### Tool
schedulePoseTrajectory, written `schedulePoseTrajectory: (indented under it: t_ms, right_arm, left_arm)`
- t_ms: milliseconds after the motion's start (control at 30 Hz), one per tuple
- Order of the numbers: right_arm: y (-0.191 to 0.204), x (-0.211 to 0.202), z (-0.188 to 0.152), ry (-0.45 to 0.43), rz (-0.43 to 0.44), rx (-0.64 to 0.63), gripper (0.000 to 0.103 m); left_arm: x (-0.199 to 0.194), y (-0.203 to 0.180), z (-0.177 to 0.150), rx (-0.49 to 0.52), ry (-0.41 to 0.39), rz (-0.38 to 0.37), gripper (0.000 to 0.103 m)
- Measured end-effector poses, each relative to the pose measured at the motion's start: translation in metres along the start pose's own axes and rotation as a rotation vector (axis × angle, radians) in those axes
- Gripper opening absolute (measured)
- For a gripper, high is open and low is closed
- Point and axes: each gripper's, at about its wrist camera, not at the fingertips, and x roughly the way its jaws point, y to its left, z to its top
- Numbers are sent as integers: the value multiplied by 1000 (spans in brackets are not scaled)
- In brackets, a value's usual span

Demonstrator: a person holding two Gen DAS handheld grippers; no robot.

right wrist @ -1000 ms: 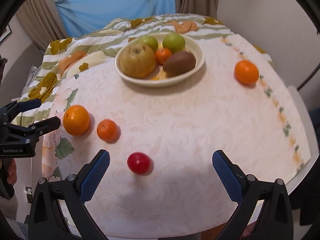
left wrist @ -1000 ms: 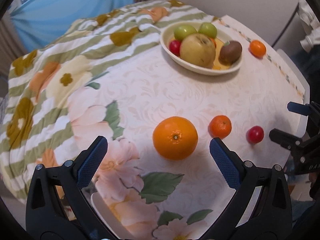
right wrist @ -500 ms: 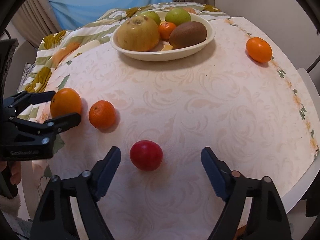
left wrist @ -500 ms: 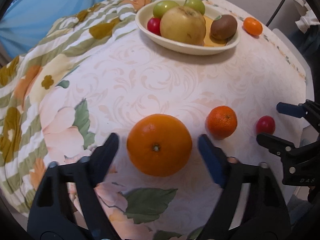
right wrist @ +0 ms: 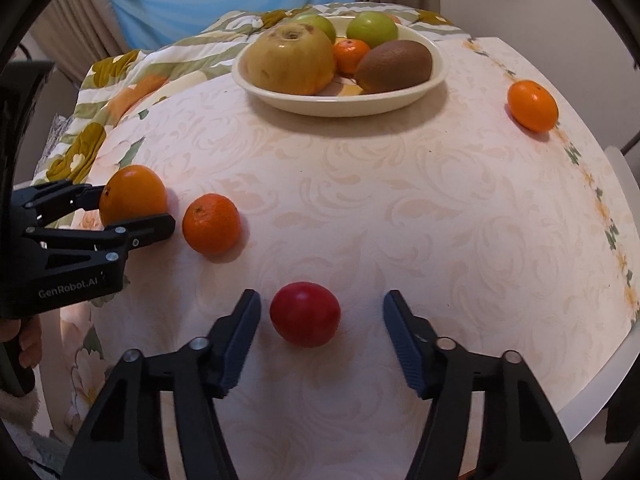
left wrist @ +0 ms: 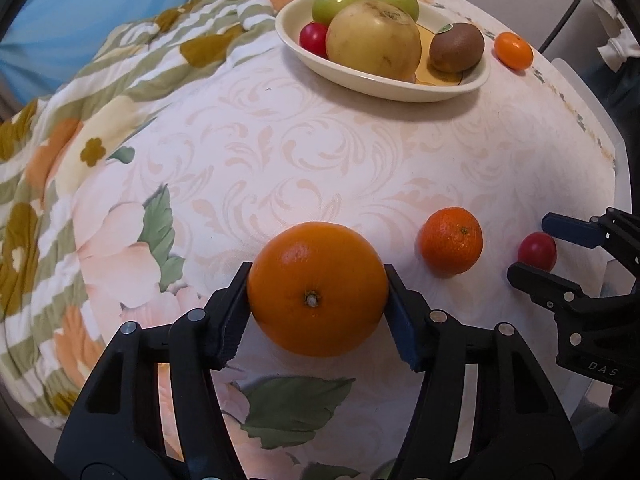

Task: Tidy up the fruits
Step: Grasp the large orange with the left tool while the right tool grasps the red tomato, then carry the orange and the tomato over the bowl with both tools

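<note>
A large orange (left wrist: 316,288) lies on the pale patterned tablecloth (left wrist: 320,160). My left gripper (left wrist: 317,272) is closing on it, and both pads touch its sides. In the right wrist view the same gripper (right wrist: 134,208) clasps the orange (right wrist: 132,196) at the left. A small red fruit (right wrist: 305,314) sits between the fingers of my right gripper (right wrist: 322,298). Its jaws are closing, with a gap still on each side. A tangerine (right wrist: 211,224) rests between the two fruits. The cream bowl (right wrist: 340,106) at the back holds several fruits.
Another small orange (right wrist: 532,106) lies near the table's right edge, behind the bowl's right side. A flowered quilt (left wrist: 60,140) hangs over the left and back of the table. A person's hand (right wrist: 24,344) grips the left tool's handle.
Both grippers sank toward the table and narrowed their jaws. The left one came around the large orange until its pads met it. The right one came around the red fruit.
</note>
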Motion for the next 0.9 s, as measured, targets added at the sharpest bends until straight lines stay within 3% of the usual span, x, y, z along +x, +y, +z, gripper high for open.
schedulePoseTrajectory:
  t_ms: [233, 600, 900]
  right_arm:
    - [9, 0, -2, -3, -12, -48, 31]
    - [7, -26, 1, -49, 7, -68, 30]
    - [-1, -74, 18, -127, 34, -93, 30]
  left_arm:
    - [-4, -2, -8, 7, -1, 19, 68]
    - [-34, -8, -18, -40, -35, 6, 68]
    - [-83, -14, -1, -84, -122, 12, 68]
